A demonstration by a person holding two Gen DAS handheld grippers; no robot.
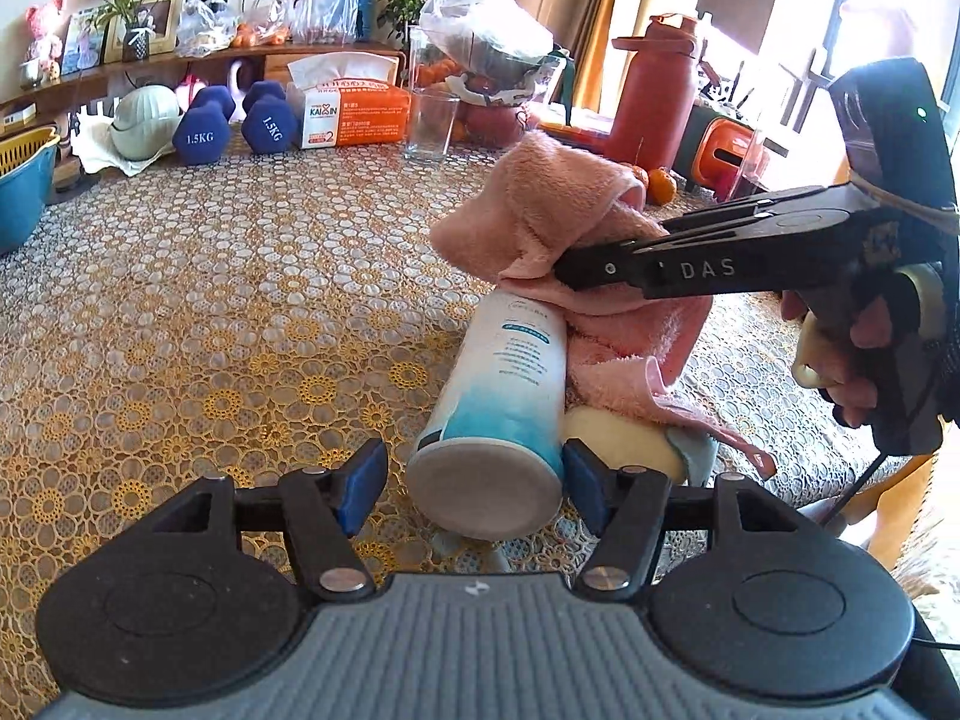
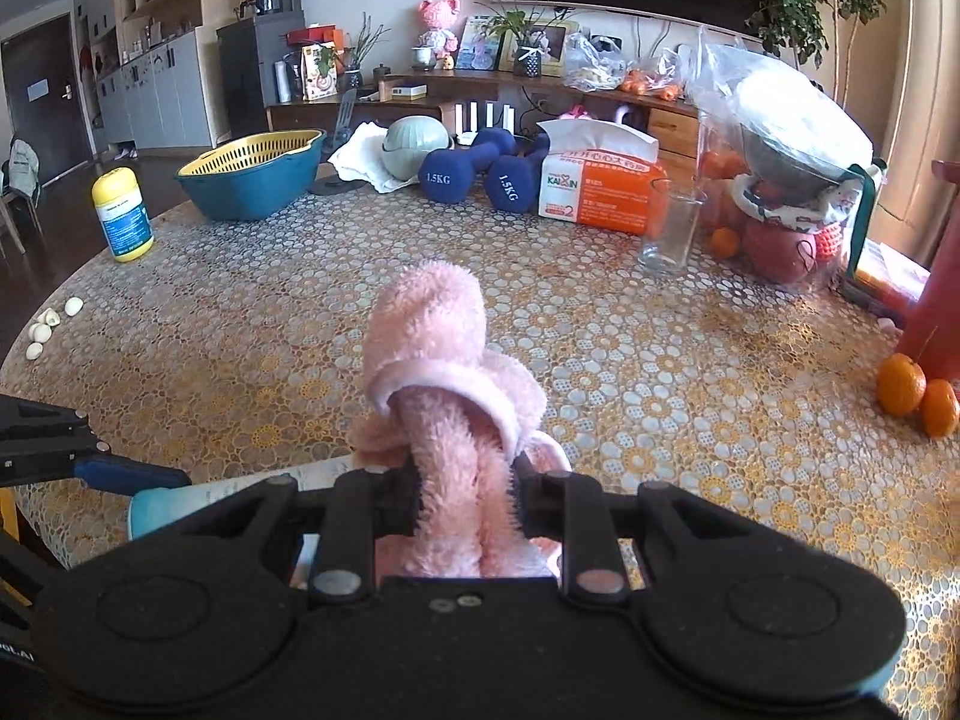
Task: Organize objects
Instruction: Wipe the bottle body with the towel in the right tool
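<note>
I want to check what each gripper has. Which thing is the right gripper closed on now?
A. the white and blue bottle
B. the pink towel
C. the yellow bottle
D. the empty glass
B: in the right wrist view the right gripper is closed on a fold of the pink towel, while the white and blue bottle lies between the open fingers of the left gripper.

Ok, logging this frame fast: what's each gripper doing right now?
Left gripper: open, fingers either side of the lying white-and-blue bottle, not clamped.
Right gripper: shut on the pink towel, lifting it.
</note>
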